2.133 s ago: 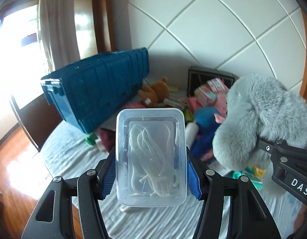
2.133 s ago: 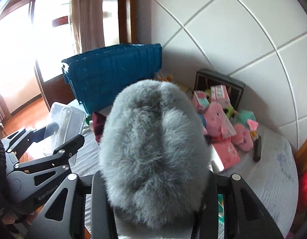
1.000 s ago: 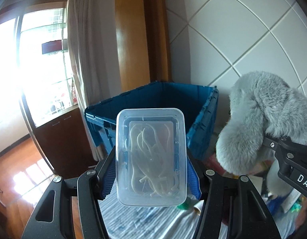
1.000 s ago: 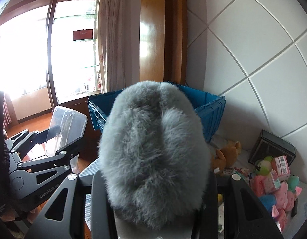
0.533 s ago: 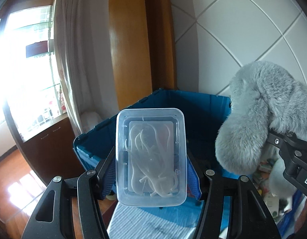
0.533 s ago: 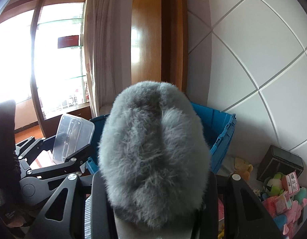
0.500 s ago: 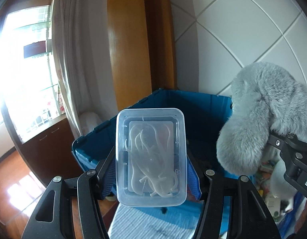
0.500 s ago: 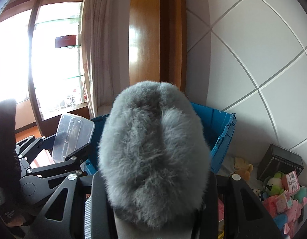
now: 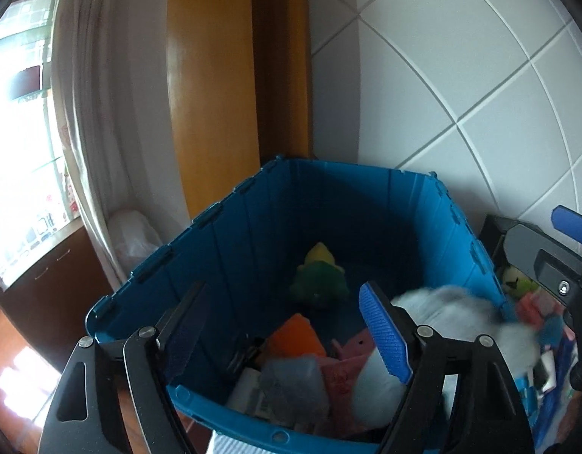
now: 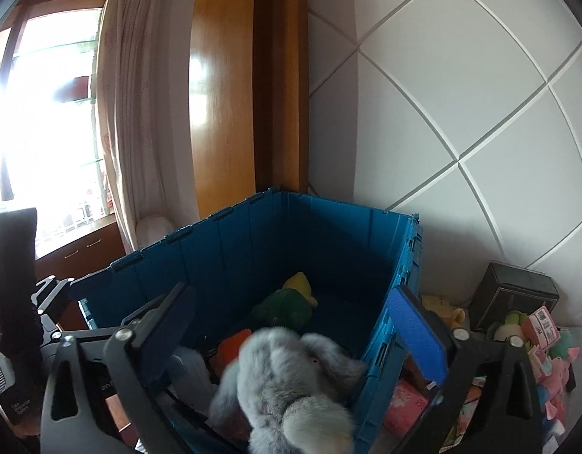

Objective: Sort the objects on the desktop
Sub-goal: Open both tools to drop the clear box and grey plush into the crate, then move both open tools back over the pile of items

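Both grippers hang over the open blue crate (image 9: 147, 265) (image 10: 328, 204). My left gripper (image 9: 283, 331) is open, its jaws still opening, with nothing between its blue pads (image 9: 385, 335). The clear plastic box (image 9: 291, 389) lies blurred inside the crate, just below the left gripper. My right gripper (image 10: 294, 331) is open wide and still opening. The grey plush toy (image 10: 291, 382) (image 9: 453, 310) is free of its pads and drops at the crate's right rim. From the left wrist view, part of the right gripper's body (image 9: 548, 265) shows at the right edge.
In the crate lie a green and yellow plush (image 9: 321, 280) (image 10: 287, 306), an orange item (image 9: 294, 336) and a pink one (image 9: 347, 367). Right of the crate stand a black box (image 10: 514, 295), pink toys (image 10: 548, 344) and a tan plush (image 10: 442, 310). A tiled wall and wooden pillar rise behind.
Both grippers have opened. The clear box left the left jaws and fell into the crate. The grey plush slipped out of the right jaws and is dropping. Both views moved closer over the crate.
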